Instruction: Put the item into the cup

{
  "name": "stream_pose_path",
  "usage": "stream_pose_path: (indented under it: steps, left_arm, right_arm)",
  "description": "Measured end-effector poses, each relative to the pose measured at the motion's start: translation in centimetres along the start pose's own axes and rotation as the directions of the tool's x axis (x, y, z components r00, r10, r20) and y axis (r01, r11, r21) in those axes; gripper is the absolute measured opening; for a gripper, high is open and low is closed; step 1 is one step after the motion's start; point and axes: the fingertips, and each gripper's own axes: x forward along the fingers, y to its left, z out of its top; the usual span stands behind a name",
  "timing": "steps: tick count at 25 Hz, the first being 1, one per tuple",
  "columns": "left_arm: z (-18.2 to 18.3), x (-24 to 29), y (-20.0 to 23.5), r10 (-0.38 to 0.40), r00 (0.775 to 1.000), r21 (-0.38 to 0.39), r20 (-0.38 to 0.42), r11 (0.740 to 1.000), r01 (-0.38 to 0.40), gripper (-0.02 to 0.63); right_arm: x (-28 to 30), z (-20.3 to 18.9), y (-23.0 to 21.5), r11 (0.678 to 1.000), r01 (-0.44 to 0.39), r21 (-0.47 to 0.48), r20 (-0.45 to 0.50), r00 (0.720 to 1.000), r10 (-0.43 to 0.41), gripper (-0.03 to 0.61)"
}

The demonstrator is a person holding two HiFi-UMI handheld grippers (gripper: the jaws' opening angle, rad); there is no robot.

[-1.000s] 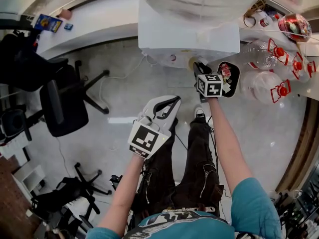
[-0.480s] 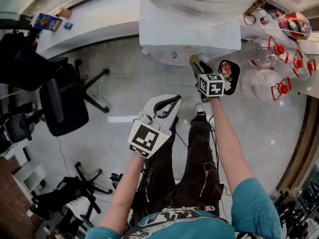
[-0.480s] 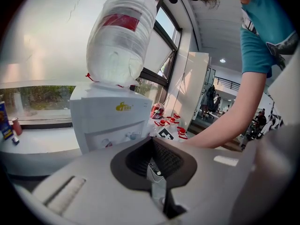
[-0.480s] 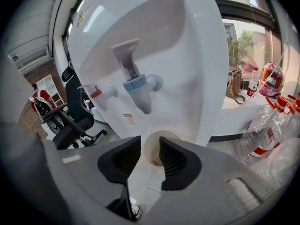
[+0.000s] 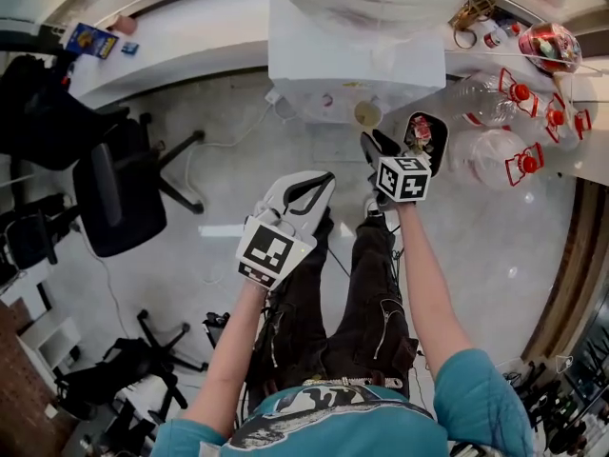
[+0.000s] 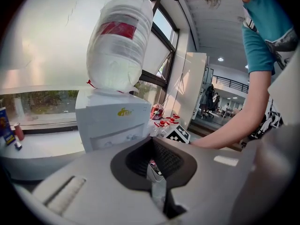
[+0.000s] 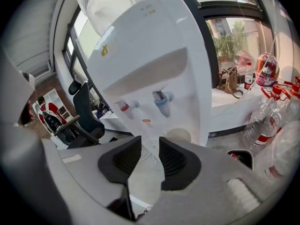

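A pale paper cup (image 5: 367, 113) (image 7: 178, 135) stands on the drip tray of the white water dispenser (image 5: 352, 65) (image 7: 154, 69), below its blue tap. My right gripper (image 5: 378, 143) (image 7: 150, 146) hangs just short of the cup. Its jaws stand apart with nothing between them and are closing slightly. Lower left in the head view, my left gripper (image 5: 319, 181) (image 6: 152, 146) is shut on a small thin packet (image 6: 154, 172) with pinkish print, pinched upright between the pads. It points toward the dispenser (image 6: 110, 121) from some distance.
A black bin (image 5: 423, 136) (image 7: 239, 157) stands right of the dispenser. Several big water bottles with red caps (image 5: 495, 155) (image 7: 276, 130) lie beyond it. A black office chair (image 5: 114, 193) is at the left. My legs stand on the grey floor below the grippers.
My right gripper has drawn back from the dispenser and its jaws have parted, leaving the cup standing alone on the tray. The left gripper has shifted a little, still holding the packet.
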Motion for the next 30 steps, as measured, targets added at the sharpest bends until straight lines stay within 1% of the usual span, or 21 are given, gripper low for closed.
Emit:
stream_pose_path:
  steps: [7, 14, 18, 24, 30]
  left_arm:
    - [0.9, -1.5, -0.4, -0.003, 1.0, 0.01, 0.013, 1.0, 0.003, 0.012]
    - [1.6, -2.9, -2.1, -0.033, 0.999, 0.041, 0.008, 0.999, 0.032, 0.012]
    - [1.9, -4.0, -3.5, -0.065, 0.998, 0.07, -0.007, 0.995, 0.065, 0.013]
    - [2.1, -6.7, -4.2, -0.08, 0.997, 0.085, 0.0, 0.993, 0.08, 0.013]
    - [1.7, -9.1, -4.7, -0.113, 0.994, 0.054, 0.004, 0.992, 0.113, 0.012]
  right_arm:
    - [-5.6, 2.0, 4.5, 0.997, -0.067, 0.037, 0.081, 0.995, 0.064, 0.112]
    - [-10.8, 5.2, 8.6, 0.991, -0.123, 0.046, 0.189, 0.976, 0.113, 0.11]
    - [-13.5, 6.9, 10.7, 0.989, -0.143, 0.032, 0.241, 0.962, 0.132, 0.106]
    - [-16.6, 8.9, 14.6, 0.985, -0.173, -0.022, 0.299, 0.939, 0.171, 0.095]
    - [-19.3, 9.3, 18.0, 0.985, -0.166, -0.055, 0.347, 0.922, 0.175, 0.083]
